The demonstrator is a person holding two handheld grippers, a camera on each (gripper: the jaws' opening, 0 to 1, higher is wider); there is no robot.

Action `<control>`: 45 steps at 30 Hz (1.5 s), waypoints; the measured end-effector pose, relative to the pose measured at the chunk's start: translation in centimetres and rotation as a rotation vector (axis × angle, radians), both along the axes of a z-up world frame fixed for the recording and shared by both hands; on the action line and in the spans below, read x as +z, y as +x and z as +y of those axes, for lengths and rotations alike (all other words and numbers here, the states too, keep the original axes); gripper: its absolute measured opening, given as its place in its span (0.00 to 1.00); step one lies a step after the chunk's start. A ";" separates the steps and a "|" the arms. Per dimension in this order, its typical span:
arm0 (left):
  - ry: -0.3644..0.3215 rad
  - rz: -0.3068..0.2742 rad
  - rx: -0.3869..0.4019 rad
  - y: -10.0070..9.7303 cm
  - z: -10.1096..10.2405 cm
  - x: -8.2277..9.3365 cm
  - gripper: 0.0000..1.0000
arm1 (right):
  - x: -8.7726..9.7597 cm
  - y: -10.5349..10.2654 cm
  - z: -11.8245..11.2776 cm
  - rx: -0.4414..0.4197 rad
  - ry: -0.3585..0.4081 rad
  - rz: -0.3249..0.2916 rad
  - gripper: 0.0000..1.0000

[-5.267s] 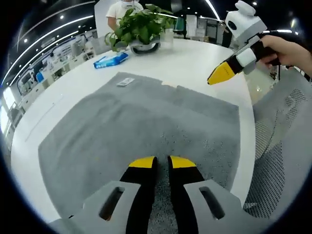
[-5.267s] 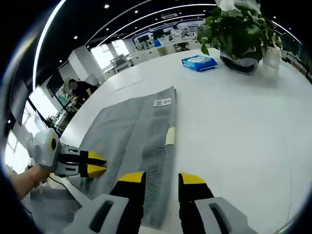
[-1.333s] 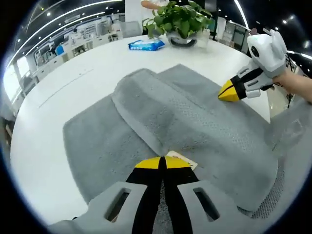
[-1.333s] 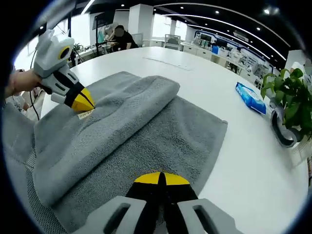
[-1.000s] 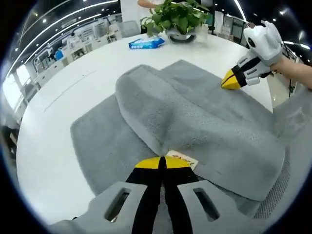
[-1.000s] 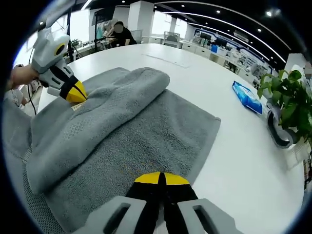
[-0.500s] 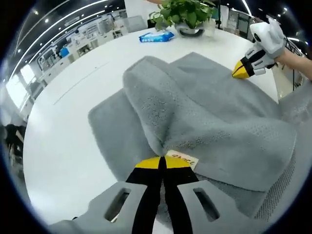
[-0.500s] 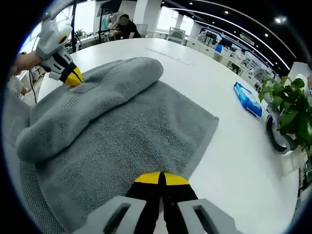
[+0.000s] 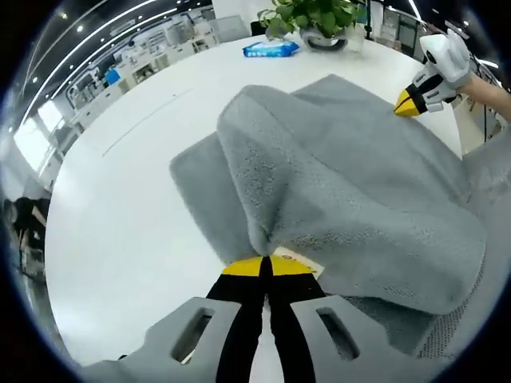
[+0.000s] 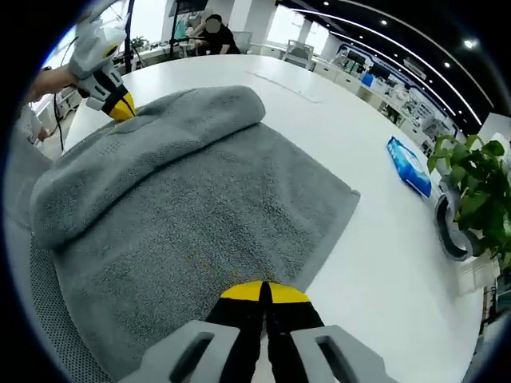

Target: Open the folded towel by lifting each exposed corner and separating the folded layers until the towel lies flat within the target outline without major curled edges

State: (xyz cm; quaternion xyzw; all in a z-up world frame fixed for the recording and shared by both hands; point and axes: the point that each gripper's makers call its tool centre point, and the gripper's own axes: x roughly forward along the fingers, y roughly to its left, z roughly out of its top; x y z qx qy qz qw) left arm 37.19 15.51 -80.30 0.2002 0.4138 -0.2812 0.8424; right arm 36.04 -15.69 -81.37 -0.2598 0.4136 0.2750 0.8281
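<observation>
A grey towel lies on the round white table, its upper layer lifted into a thick rolled fold. My left gripper is shut on a corner of that layer, beside a small cream label. The same towel spreads out in the right gripper view, where my right gripper is shut on its near edge. The other gripper comes in at the upper right of the left gripper view, pinching the towel's far edge. In the right gripper view the left one sits at the upper left, on the raised fold.
A potted plant and a blue packet stand at the far side of the table. The plant and packet lie to the right in the right gripper view. A mesh chair is beside the table edge. A person sits in the background.
Both grippers closed on the towel's near edge and raised its upper layer. Over the last second the fold has been carried further across the towel, and the two grippers have drawn apart.
</observation>
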 end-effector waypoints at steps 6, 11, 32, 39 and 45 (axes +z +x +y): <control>0.002 0.005 0.014 0.0 0.8 0.1 0.00 | 0.0 -0.2 -0.1 0.005 -0.012 0.000 0.00; -0.022 0.016 0.025 0.0 1.9 0.2 0.00 | 0.0 -0.3 -0.5 0.002 -0.016 0.004 0.00; -0.026 0.025 0.038 0.0 3.3 -0.4 0.00 | 0.0 -0.5 -4.1 -0.046 -0.061 0.010 0.00; -0.005 0.026 0.043 0.0 4.2 -0.4 0.00 | 0.0 -0.6 -5.8 -0.068 -0.073 0.009 0.00; 0.003 0.027 0.055 0.1 5.0 -0.4 0.00 | 0.1 -0.8 -7.2 -0.089 -0.084 0.012 0.00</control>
